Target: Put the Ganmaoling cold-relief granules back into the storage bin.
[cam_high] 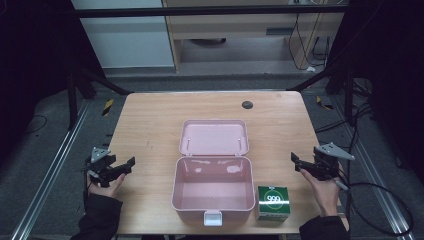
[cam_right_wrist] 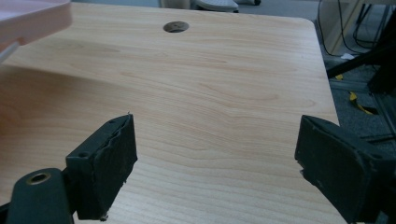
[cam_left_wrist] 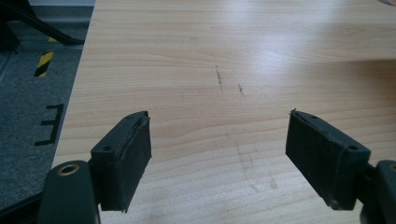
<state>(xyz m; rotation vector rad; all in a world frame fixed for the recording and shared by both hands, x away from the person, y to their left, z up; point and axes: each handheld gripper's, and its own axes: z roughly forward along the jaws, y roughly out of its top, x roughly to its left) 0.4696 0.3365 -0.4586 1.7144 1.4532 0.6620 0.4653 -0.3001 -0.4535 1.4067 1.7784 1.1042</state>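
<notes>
- The left gripper [cam_left_wrist: 219,154] has its jaws spread wide with nothing between them, only bare wood grain and a few faint scuff marks on the table [cam_left_wrist: 243,51] beyond.
- The right gripper [cam_right_wrist: 215,168] is likewise released and empty; past its jaws lie bare wood, a round cable hole [cam_right_wrist: 176,26] and a corner of the pink lid [cam_right_wrist: 32,16].
- In the high view the left gripper [cam_high: 112,169] rests near the table's left edge and the right gripper [cam_high: 312,166] near its right edge, each well apart from the things in the middle.
- Between them sits a pink storage box [cam_high: 214,192], its lid [cam_high: 214,137] swung fully back and lying flat, its inside looking empty, its white latch [cam_high: 212,218] at the front.
- A small green carton [cam_high: 273,202] stands just beside the box's right wall, nearer the right gripper.
- Judged from this, work has not begun: both hands wait at the start.
- The likely next move is for the right gripper to swing inward and down, straddle the carton across its sides, close, then lift it over the wall into the box.
</notes>
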